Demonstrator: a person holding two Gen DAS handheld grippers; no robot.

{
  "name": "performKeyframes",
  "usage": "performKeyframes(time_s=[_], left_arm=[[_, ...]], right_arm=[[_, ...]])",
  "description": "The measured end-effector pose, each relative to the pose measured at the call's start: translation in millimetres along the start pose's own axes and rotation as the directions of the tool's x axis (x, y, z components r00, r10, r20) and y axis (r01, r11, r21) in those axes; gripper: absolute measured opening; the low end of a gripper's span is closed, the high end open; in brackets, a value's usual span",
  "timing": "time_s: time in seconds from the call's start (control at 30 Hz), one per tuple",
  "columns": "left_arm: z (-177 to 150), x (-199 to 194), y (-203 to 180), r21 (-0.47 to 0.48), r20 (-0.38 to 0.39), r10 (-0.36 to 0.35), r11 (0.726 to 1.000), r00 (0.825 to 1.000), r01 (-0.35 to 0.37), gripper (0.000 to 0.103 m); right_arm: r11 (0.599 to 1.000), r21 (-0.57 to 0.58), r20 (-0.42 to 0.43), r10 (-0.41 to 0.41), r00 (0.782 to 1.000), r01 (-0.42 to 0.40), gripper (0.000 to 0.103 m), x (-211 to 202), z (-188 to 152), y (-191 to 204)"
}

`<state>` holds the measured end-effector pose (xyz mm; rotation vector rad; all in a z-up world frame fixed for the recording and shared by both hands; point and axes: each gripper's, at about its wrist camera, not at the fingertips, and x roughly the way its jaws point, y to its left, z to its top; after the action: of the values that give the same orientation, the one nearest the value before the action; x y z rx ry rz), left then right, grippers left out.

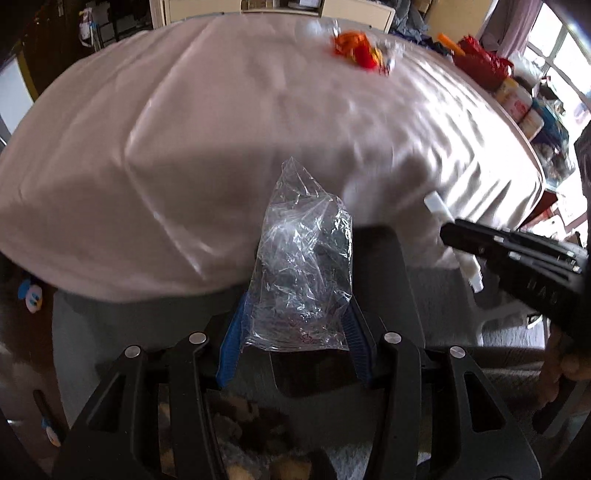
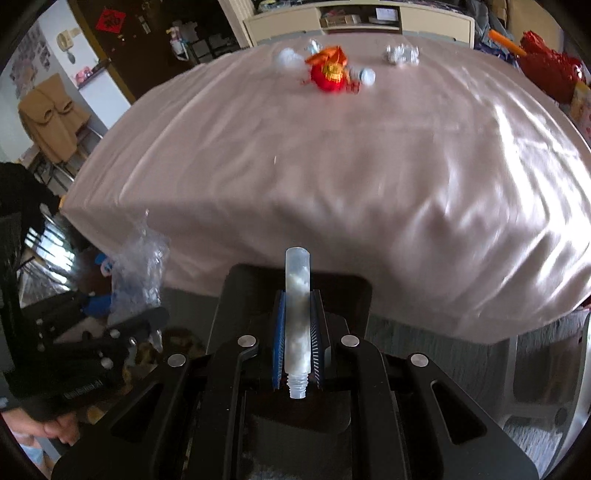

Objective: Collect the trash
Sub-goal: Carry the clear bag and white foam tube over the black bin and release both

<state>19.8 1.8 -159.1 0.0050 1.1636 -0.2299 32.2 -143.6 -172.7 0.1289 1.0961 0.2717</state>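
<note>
My left gripper (image 1: pixel 295 302) is shut on a crumpled clear plastic bag (image 1: pixel 301 258), pinched between its blue pads, just off the near edge of the cloth-covered table (image 1: pixel 184 147). My right gripper (image 2: pixel 298 295) is shut on a translucent white tube (image 2: pixel 297 314) with a threaded neck, which stands up between the pads. In the left wrist view the right gripper (image 1: pixel 448 230) comes in from the right with the tube (image 1: pixel 437 206). In the right wrist view the left gripper (image 2: pixel 147 321) and bag (image 2: pixel 138 266) are at lower left. A red and orange wrapper (image 2: pixel 328 70), pale balls (image 2: pixel 288 59) and crumpled foil (image 2: pixel 402 54) lie at the table's far end.
A pinkish cloth drapes over the table's near edge to the grey floor (image 1: pixel 110 332). Red bags and jars (image 1: pixel 484 62) crowd the right side of the table. A low cabinet (image 2: pixel 358 22) stands behind it. Soft toys (image 1: pixel 31 295) lie at left. A hand (image 2: pixel 55 424) grips the left tool.
</note>
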Motion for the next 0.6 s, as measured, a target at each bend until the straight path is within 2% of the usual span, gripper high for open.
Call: performKeyframes(time_s=[0.3, 0.4, 0.6], left_arm=[[-28, 8, -10, 0.008, 0.000, -0.012, 1.000, 1.000, 0.012, 0.047], [-30, 10, -16, 0.036, 0.004, 0.005, 0.999, 1.000, -0.006, 0.047], [-30, 15, -18, 0.033, -0.013, -0.007, 0.999, 1.000, 0.007, 0.047]], right_arm=[[0.999, 0.041, -0.019, 0.001, 1.000, 0.000, 0.014, 6, -20, -3], [0.999, 0.048, -0.025, 0.005, 1.000, -0.003, 0.014, 6, -20, -4], [0.998, 0.065, -0.032, 0.016, 0.999, -0.014, 0.015, 7, -20, -9]])
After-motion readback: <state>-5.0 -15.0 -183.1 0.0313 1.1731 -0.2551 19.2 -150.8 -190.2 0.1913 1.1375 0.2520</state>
